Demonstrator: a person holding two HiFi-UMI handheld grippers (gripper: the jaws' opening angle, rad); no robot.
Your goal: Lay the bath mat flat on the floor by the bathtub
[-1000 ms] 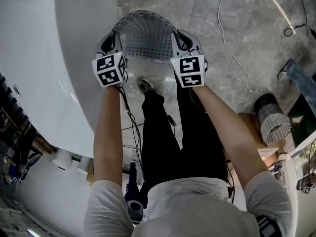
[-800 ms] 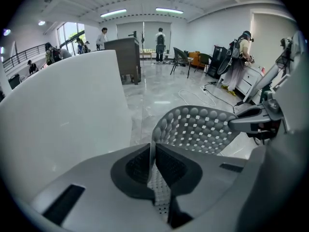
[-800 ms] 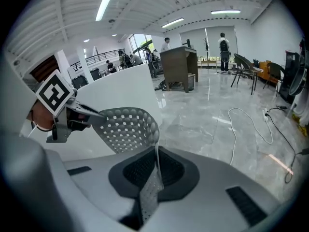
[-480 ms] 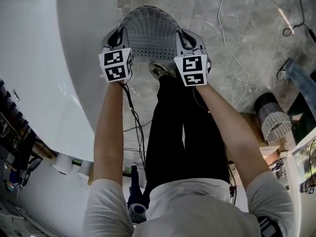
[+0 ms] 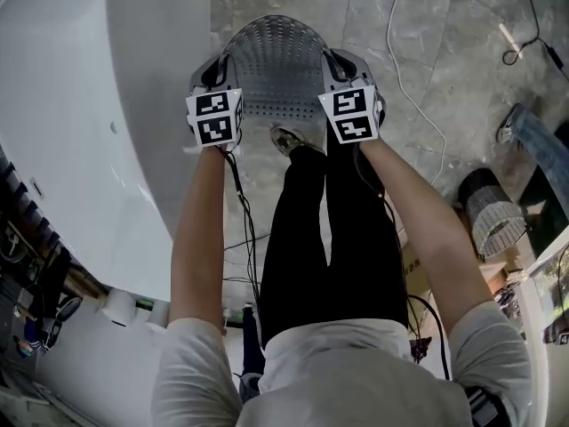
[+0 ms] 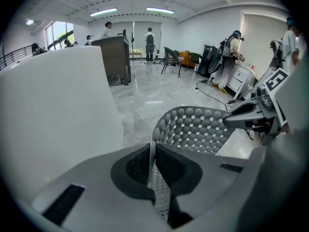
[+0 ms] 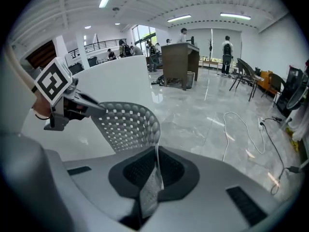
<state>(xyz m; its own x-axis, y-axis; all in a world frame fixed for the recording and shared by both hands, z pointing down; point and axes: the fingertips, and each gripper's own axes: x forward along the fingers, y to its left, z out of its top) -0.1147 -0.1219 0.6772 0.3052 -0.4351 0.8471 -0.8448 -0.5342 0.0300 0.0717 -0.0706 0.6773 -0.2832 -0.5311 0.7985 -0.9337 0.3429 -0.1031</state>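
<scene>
The bath mat (image 5: 271,56) is a grey perforated sheet with a rounded far edge, held up in the air between both grippers over the marble floor. My left gripper (image 5: 216,76) is shut on its left edge, and the mat's studded sheet (image 6: 199,128) curves away to the right in the left gripper view. My right gripper (image 5: 342,78) is shut on the right edge; the mat (image 7: 126,124) arches left toward the other gripper in the right gripper view. The white bathtub (image 5: 80,140) curves along the left, close beside the left gripper.
The person's black-trousered legs and one shoe (image 5: 286,139) stand right under the mat. A white cable (image 5: 404,69) snakes over the floor at the right. A mesh bin (image 5: 491,210) and cardboard lie lower right. Other people stand far off in the hall (image 6: 149,41).
Both grippers with the mat have shifted slightly right and farther from the body, and the person's foot has stepped forward under the mat. The grips stay the same.
</scene>
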